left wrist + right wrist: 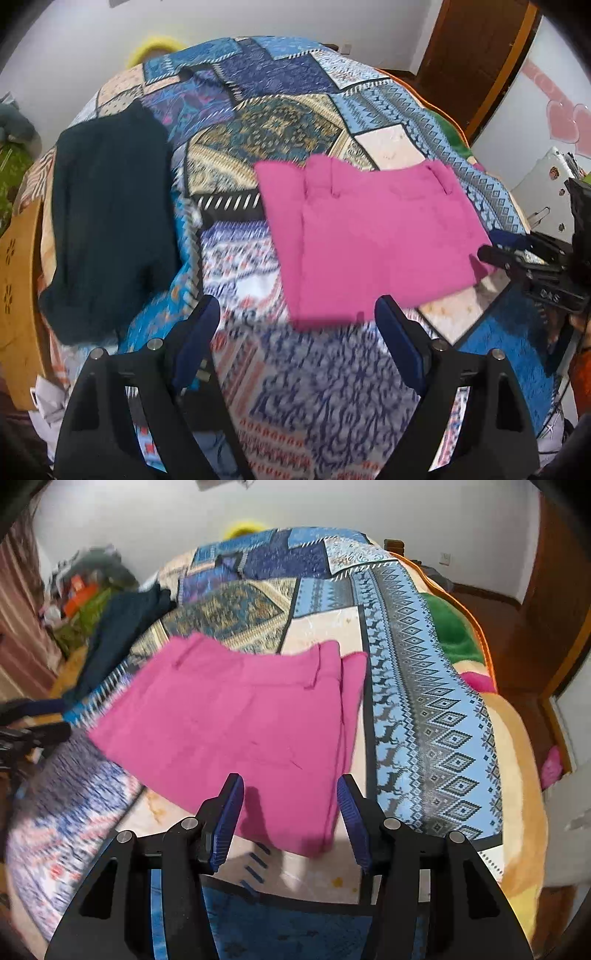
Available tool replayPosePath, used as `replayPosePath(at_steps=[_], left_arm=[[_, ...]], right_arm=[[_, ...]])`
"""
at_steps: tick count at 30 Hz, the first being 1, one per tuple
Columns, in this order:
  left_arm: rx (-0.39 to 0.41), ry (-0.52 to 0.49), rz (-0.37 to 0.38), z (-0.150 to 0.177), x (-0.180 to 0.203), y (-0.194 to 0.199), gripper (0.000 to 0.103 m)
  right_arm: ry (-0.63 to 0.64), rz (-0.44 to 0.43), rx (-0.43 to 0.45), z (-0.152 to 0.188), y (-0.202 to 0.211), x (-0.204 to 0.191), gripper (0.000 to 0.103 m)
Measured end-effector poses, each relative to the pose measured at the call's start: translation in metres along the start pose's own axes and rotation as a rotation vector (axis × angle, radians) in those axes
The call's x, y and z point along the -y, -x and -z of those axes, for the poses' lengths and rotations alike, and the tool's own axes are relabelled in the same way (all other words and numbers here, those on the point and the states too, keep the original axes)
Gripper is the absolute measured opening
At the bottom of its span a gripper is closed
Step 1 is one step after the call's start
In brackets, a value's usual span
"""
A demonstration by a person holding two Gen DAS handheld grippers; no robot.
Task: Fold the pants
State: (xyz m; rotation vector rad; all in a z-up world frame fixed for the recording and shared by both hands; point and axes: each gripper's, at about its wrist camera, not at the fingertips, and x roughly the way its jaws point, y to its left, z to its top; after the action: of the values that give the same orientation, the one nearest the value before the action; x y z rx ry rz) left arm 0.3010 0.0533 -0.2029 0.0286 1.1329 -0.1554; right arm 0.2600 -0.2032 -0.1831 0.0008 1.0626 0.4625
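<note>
Folded pink pants lie flat on a patchwork bed cover, waistband and belt loops toward the far side. My left gripper hovers open over the cover, just short of the pants' near left corner, with nothing between its fingers. In the right wrist view the pink pants reach between the jaws of my right gripper. Its blue pads stand on either side of the near right corner, apart from the cloth. The right gripper also shows at the pants' right edge in the left wrist view.
A dark teal garment lies on the bed's left side. A wooden board stands off the left edge. A green and orange blanket hangs along the right edge. A brown door is at the far right.
</note>
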Motion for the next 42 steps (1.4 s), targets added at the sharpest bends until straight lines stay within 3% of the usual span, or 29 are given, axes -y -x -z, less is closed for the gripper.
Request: replayPosePath(at_steps=[5, 8, 13, 16, 20, 25, 27, 30, 36, 42], left_arm=[[-0.074, -0.026, -0.042, -0.015, 0.0, -0.034, 0.063], [-0.125, -0.027, -0.037, -0.013, -0.005, -0.052, 0.049], [-0.124, -0.034, -0.086, -0.005, -0.011, -0.058, 0.048], [-0.12, -0.024, -0.109, -0.003, -0.014, -0.058, 0.049], [-0.118, 0.003, -0.09, -0.002, -0.019, -0.056, 0.049], [-0.079, -0.001, -0.12, -0.006, -0.016, -0.041, 0.048], [-0.05, -0.012, -0.121, -0.01, -0.013, -0.032, 0.048], [0.008, -0.035, -0.137, -0.021, -0.005, -0.017, 0.049], [0.092, -0.054, -0.1, -0.057, 0.013, -0.004, 0.05], [0.105, -0.08, -0.095, -0.088, 0.027, -0.022, 0.059]], right_arm=[[-0.005, -0.015, -0.021, 0.005, -0.007, -0.001, 0.048], [-0.002, -0.021, -0.033, 0.01, -0.014, 0.002, 0.041], [-0.012, -0.028, -0.019, 0.014, -0.014, 0.009, 0.029], [0.015, 0.019, -0.03, 0.015, -0.016, 0.01, 0.007], [-0.001, 0.008, -0.04, 0.016, -0.015, 0.018, 0.004], [0.019, 0.023, -0.051, 0.012, -0.006, 0.013, 0.017], [0.01, 0.008, -0.037, 0.008, 0.001, 0.014, 0.031], [0.009, 0.005, 0.018, 0.0, 0.015, 0.012, 0.043], [0.008, 0.004, 0.122, -0.025, 0.033, 0.008, 0.057], [-0.007, 0.032, 0.145, -0.045, 0.017, 0.014, 0.059]])
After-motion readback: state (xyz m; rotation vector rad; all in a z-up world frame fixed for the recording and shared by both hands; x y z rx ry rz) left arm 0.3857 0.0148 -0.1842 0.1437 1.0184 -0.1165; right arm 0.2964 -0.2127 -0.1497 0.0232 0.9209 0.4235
